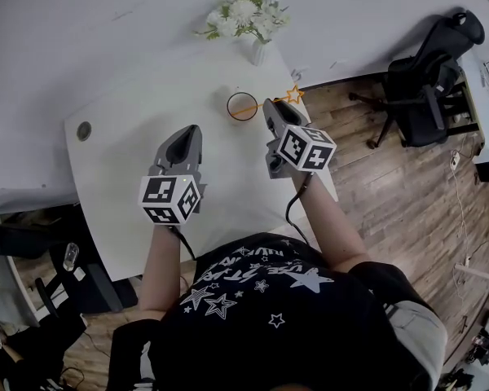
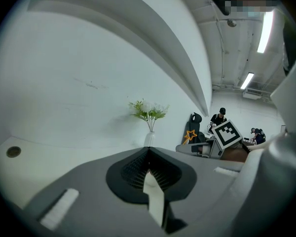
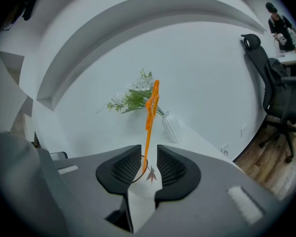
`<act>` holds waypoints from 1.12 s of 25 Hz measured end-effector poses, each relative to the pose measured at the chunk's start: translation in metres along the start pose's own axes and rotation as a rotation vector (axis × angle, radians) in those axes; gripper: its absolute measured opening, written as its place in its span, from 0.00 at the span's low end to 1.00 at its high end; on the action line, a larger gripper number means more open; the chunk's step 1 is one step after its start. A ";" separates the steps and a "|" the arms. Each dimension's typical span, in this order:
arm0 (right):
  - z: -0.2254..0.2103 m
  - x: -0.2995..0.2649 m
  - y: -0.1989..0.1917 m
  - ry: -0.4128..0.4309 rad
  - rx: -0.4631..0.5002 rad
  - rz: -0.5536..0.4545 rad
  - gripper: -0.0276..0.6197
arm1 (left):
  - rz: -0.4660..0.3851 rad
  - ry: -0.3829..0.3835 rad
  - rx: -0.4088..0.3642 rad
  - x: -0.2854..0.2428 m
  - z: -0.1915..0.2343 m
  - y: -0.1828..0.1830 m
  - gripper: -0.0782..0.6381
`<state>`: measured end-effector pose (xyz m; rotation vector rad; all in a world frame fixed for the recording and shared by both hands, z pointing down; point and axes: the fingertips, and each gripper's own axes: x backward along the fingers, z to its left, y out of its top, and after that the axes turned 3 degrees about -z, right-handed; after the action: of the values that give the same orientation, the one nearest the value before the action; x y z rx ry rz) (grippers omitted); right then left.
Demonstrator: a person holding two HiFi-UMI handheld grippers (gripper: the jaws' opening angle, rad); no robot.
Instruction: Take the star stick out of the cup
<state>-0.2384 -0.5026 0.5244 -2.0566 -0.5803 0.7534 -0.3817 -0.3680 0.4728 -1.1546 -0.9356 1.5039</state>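
A white cup (image 1: 229,101) with a dark rim stands on the white table (image 1: 130,194), just above the middle of the head view. In it is 1 orange star stick (image 3: 151,102). Its lower end sits inside the cup, and its shaft leans out over the rim toward the right of the frame, with the star outline at the free end beyond the table's edge.

The right gripper (image 1: 272,108) is just to the right of the cup. In the right gripper view its 2 jaws stand apart with the stick's shaft rising between them, close to the pad on the left of the frame. A gap shows beside the shaft, so the pads are not clamped on it. The cup's white wall, with a small leaf print, shows below between the jaws.

The left gripper (image 1: 189,133) hovers over bare table to the lower left of the cup. Its jaws are together at the tips with nothing between them.

Above the cup, near the table's far edge, a ribbed white vase (image 1: 259,53) holds white flowers (image 1: 243,13) with green leaves. A round grommet (image 1: 83,130) sits in the table at the left of the frame.
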 end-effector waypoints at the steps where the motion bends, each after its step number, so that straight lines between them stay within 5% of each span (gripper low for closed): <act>1: 0.000 -0.001 0.000 0.002 0.000 0.000 0.21 | 0.002 -0.001 -0.001 -0.001 0.000 0.000 0.11; 7: 0.003 -0.003 0.003 0.014 0.006 -0.002 0.12 | 0.008 -0.002 0.002 -0.003 -0.001 -0.002 0.11; 28: 0.030 0.034 0.038 0.093 0.058 -0.087 0.09 | -0.049 0.019 -0.038 0.026 -0.024 0.018 0.11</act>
<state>-0.2304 -0.4846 0.4691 -1.9887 -0.5848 0.6138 -0.3642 -0.3464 0.4445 -1.1633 -0.9759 1.4394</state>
